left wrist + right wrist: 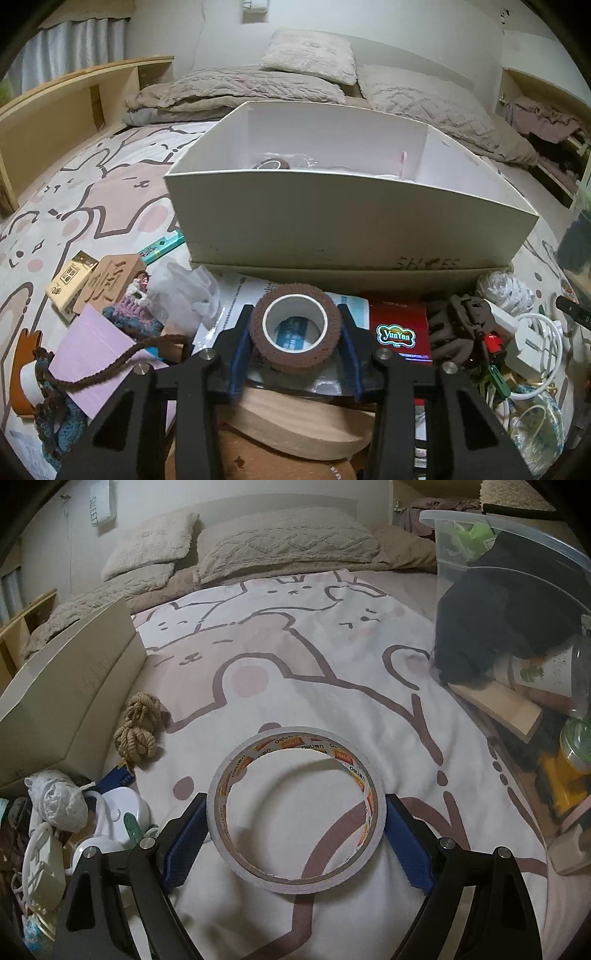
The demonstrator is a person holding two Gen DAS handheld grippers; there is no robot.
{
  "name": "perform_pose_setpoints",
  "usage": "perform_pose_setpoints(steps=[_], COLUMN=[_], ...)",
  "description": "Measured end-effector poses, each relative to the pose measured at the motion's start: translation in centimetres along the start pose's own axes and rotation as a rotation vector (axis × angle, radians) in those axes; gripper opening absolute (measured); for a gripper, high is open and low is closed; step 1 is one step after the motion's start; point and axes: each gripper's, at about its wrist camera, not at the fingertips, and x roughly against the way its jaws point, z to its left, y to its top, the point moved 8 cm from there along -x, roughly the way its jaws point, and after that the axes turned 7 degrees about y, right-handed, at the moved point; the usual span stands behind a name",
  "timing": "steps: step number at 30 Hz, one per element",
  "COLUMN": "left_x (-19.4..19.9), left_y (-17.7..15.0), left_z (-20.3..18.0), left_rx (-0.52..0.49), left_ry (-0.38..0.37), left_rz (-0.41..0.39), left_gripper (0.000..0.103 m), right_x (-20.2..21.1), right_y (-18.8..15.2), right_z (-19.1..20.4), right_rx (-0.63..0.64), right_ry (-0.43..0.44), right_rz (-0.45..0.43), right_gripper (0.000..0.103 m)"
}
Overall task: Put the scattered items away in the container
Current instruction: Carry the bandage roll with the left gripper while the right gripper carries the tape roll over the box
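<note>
My left gripper is shut on a brown tape roll with a white core, held just above the clutter in front of the white shoe box. The box holds another brown roll and a clear wrapper. My right gripper is shut on a large clear Deli tape roll, held above the bear-print blanket. The box's side shows at the left of the right wrist view.
Clutter before the box: red YunYan pack, brown hair claw, white charger and cable, pink paper, wooden block. Rope knot and white yarn ball lie left. A clear bin stands right.
</note>
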Motion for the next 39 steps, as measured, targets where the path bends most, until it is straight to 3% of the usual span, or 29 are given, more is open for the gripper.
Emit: perform_pose_setpoints(steps=[8, 18, 29, 39], left_x=[0.8, 1.6, 4.8, 5.4], left_y=[0.0, 0.4, 5.1, 8.8], left_z=[0.3, 0.8, 2.1, -0.3], left_rx=[0.007, 0.013, 0.057, 0.052], left_ry=[0.006, 0.027, 0.019, -0.026], left_rz=[-0.022, -0.047, -0.148, -0.185], left_gripper=[0.042, 0.042, 0.042, 0.042], right_x=[1.3, 1.6, 2.8, 4.2], right_y=[0.6, 0.6, 0.9, 1.5], right_z=[-0.3, -0.5, -1.0, -0.4], right_rx=[-0.073, -0.104, -0.167, -0.141], right_ry=[0.061, 0.101, 0.183, 0.195], right_rz=[-0.046, -0.044, -0.082, -0.135], right_gripper=[0.091, 0.091, 0.091, 0.091])
